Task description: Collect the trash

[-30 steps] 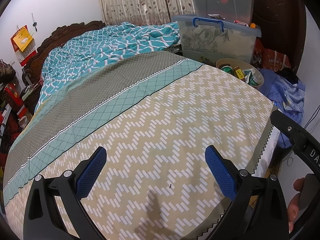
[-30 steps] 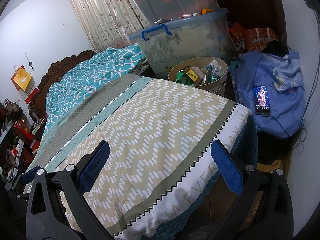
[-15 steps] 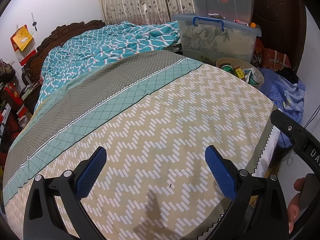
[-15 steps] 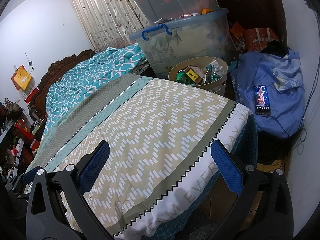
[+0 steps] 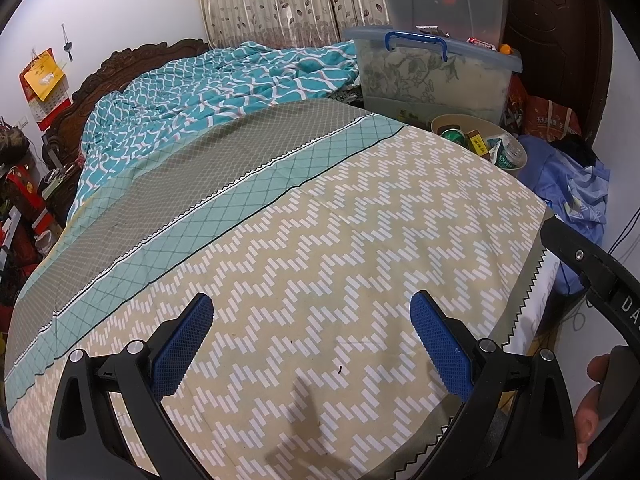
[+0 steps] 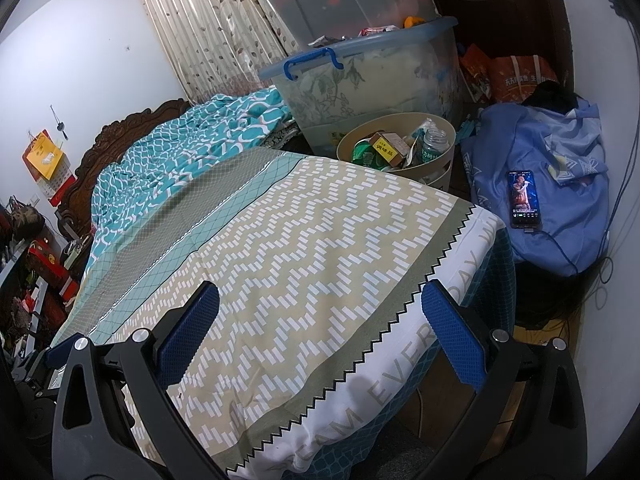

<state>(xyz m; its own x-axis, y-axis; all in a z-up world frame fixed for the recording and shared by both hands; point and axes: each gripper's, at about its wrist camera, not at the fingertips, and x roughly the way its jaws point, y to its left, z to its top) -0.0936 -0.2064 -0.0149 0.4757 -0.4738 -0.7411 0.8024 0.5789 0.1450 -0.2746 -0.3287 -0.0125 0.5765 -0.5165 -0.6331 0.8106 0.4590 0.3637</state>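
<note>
A beige round bin point(image 6: 442, 160) stands off the bed's far corner and holds trash: a green can point(image 6: 366, 155), a brown carton point(image 6: 387, 147) and a clear bottle point(image 6: 434, 145). It also shows in the left wrist view point(image 5: 448, 121). My left gripper point(image 5: 312, 338) is open and empty, low over the zigzag bedsheet point(image 5: 360, 248). My right gripper point(image 6: 320, 326) is open and empty over the bed's foot edge. The right gripper's body point(image 5: 588, 276) shows at the right of the left wrist view.
A large clear storage box with a blue handle point(image 6: 360, 80) stands behind the bin, another box stacked on it. A blue bag point(image 6: 560, 184) with a lit phone point(image 6: 524, 199) lies on the right. A teal quilt point(image 5: 200, 92) covers the bed's head end.
</note>
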